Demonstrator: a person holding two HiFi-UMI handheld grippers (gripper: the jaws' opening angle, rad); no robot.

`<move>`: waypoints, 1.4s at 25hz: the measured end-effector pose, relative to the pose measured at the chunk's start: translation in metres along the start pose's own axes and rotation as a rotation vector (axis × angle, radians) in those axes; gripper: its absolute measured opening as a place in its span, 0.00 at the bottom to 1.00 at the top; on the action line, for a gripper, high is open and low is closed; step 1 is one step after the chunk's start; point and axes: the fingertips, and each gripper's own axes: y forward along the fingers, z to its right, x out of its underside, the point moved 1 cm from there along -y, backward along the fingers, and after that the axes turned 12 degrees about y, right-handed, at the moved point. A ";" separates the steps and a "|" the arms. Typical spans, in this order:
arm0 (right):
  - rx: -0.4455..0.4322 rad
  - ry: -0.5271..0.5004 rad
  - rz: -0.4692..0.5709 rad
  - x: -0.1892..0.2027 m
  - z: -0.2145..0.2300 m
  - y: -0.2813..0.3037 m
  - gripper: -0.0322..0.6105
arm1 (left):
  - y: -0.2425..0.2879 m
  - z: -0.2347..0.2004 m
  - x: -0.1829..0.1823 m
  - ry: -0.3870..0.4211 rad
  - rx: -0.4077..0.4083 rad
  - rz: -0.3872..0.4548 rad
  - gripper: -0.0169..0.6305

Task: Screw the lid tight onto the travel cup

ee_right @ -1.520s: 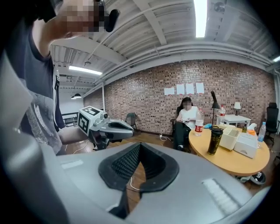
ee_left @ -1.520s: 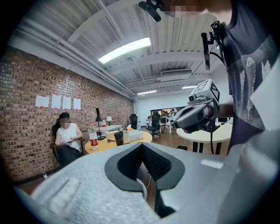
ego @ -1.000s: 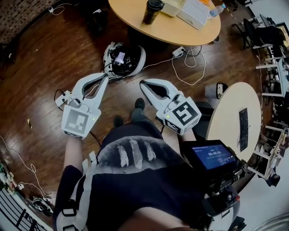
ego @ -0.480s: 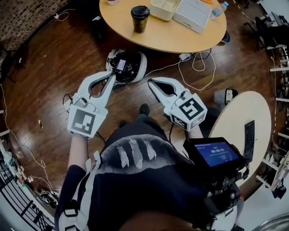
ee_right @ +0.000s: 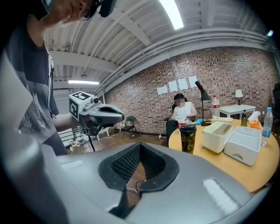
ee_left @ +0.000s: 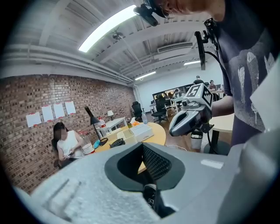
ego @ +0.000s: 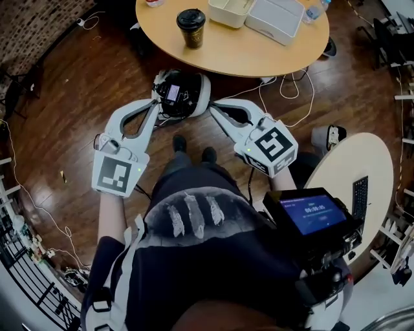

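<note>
Since a second ago both claws have moved closer to the round wooden table (ego: 246,58), which now fills more of the head view's top. The left claw (ego: 154,105) and right claw (ego: 213,108) each have their jaws pressed together on nothing, side by side above the dark wood floor (ego: 77,84). The dark patterned travel cup (ego: 191,27), black lid on top, stands upright on the table, well apart from both claws, near two pale plastic boxes (ego: 278,19).

From well short of the round wooden table (ego: 233,55), the head view looks steeply down; both gripper views face it from low, all three sharing its top.
</note>
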 end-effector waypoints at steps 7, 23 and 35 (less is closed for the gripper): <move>0.096 -0.010 -0.012 -0.010 0.016 0.001 0.06 | 0.023 -0.028 0.000 -0.002 0.034 0.079 0.03; 0.319 -0.017 -0.101 -0.042 0.042 0.080 0.06 | 0.102 -0.114 0.039 0.195 0.283 0.217 0.16; 0.345 -0.015 -0.175 -0.033 0.066 0.103 0.06 | 0.169 -0.121 0.041 0.441 0.428 0.159 0.41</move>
